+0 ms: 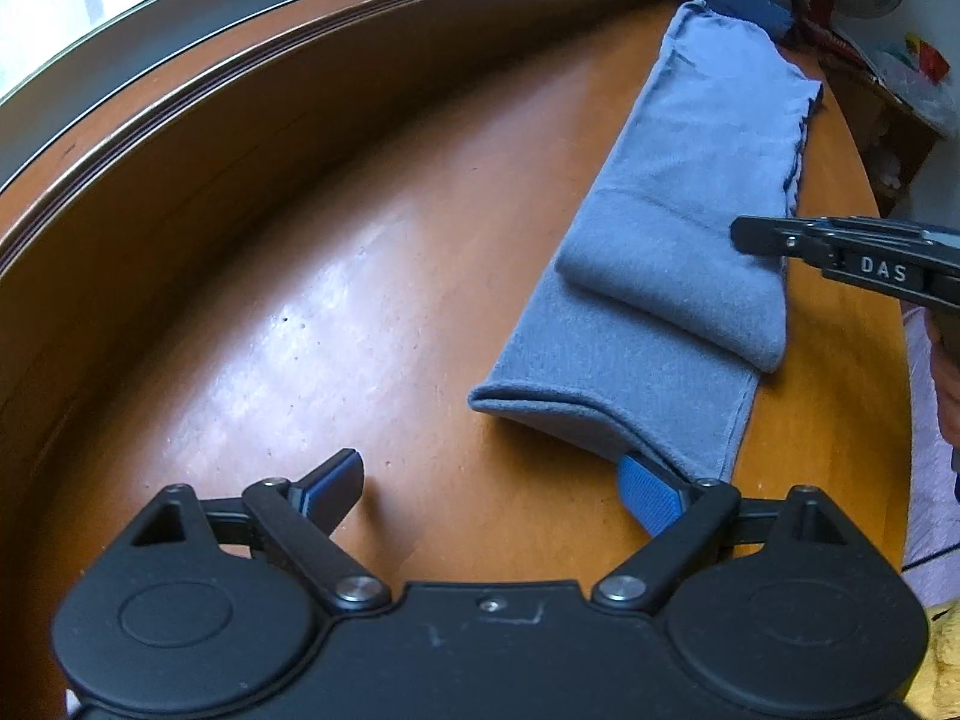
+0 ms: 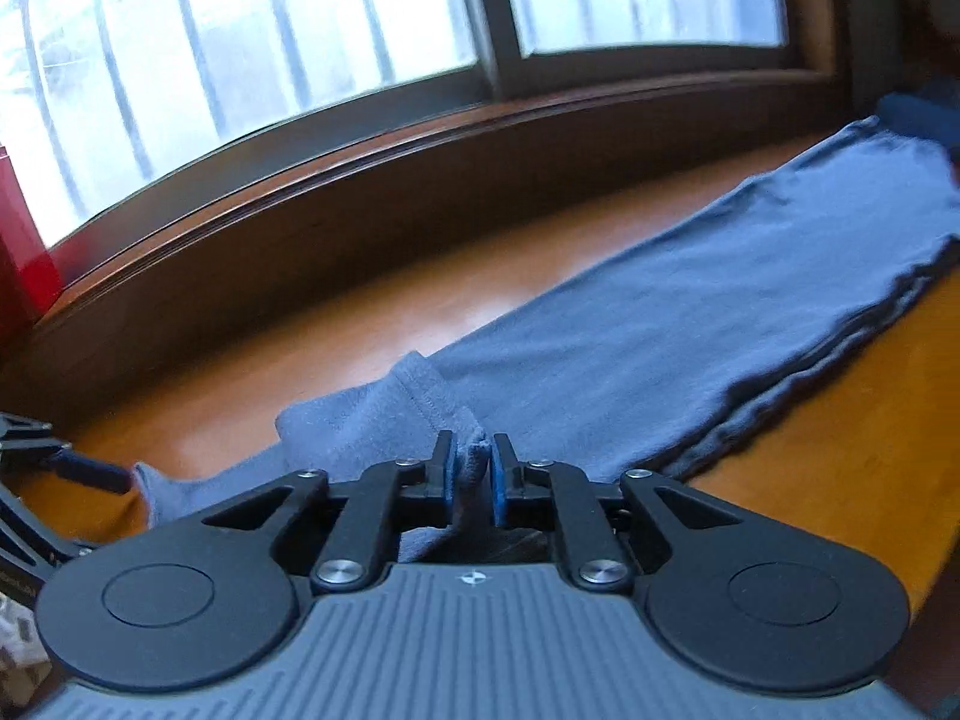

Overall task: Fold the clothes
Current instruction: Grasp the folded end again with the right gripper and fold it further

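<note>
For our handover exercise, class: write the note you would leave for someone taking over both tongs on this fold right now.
Left tongs: open, low over the table; one finger tucked under the near corner of the cloth, nothing gripped.
Right tongs: shut on a bunched edge of the cloth.
Cloth: a long blue strip, already folded lengthwise, lying on the table by the window; the near part is doubled over.
Done: lengthwise fold, crosswise fold begun.
Left: probably carry the gripped part farther over, let go, flatten.
</note>
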The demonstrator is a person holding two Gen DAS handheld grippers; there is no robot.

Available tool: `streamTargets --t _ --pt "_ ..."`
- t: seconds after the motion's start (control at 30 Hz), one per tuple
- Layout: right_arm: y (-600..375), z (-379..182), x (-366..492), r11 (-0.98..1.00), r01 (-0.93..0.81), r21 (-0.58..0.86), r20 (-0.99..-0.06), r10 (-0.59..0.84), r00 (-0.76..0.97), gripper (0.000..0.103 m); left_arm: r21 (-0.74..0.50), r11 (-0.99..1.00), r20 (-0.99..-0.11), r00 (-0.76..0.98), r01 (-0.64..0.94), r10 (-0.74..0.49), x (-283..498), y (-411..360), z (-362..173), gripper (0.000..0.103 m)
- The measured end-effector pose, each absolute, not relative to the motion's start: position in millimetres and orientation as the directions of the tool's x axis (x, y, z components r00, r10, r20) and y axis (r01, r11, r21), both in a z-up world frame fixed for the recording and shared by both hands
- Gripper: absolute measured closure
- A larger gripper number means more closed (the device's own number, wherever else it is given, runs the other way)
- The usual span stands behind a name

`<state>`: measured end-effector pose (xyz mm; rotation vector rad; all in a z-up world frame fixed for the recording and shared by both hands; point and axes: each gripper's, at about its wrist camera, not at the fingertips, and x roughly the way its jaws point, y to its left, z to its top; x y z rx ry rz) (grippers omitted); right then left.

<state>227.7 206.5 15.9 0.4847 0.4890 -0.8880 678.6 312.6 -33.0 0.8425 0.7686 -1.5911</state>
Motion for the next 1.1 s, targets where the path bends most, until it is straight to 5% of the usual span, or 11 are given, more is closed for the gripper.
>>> streamTargets --t 0.07,0.23,0.4,0.53,0.6,0.63,0.67,0.87,1.1 --pt "208.1 13.0 229.1 0.546 0.826 0.142 -0.62 -0.601 0.504 0.055 -0.051 -0.168 -0.844 -0.132 0.985 -0.52 678.9 312.5 -33.8 0.012" --pt "240.7 35.5 230.4 0.624 0.781 0.004 -0.532 -0.66 0.531 0.051 -0.055 -0.169 -0.841 -0.137 0.984 -0.524 680.5 315.0 -33.8 0.012" --pt "286.4 48.1 242.7 0.894 0.447 0.029 -0.564 -0.355 0.746 0.048 -0.061 -0.171 -0.838 -0.143 0.983 -0.527 681.5 314.4 -33.2 0.012" --pt "310.2 26.6 267.0 0.938 0.343 -0.045 -0.615 -0.297 0.731 0.053 -0.058 -0.17 -0.836 -0.141 0.984 -0.531 680.5 314.0 -31.6 0.012" --pt "309.6 18.1 275.9 0.936 0.35 -0.024 -0.627 -0.287 0.724 0.063 -0.052 -0.171 -0.834 -0.137 0.984 -0.535 678.2 314.6 -30.0 0.012" --pt "307.6 15.7 278.9 0.933 0.359 -0.012 -0.632 -0.286 0.721 0.085 -0.049 -0.172 -0.832 -0.136 0.984 -0.538 678.4 314.9 -28.3 0.012" --pt "305.1 15.5 280.7 0.928 0.373 -0.006 -0.636 -0.292 0.714 0.096 -0.046 -0.173 -0.83 -0.134 0.984 -0.541 678.5 315.1 -26.6 0.012" --pt "267.5 45.3 246.8 0.791 0.589 0.164 -0.522 -0.437 0.732 0.096 -0.046 -0.218 -0.796 -0.167 0.975 -0.582 677.4 312.6 -10.6 0.012" --pt "228.6 25.2 229.8 0.631 0.744 0.22 -0.593 -0.519 0.616 0.095 -0.094 -0.395 -0.744 -0.328 0.914 -0.582 639.0 281.9 -0.3 0.012"
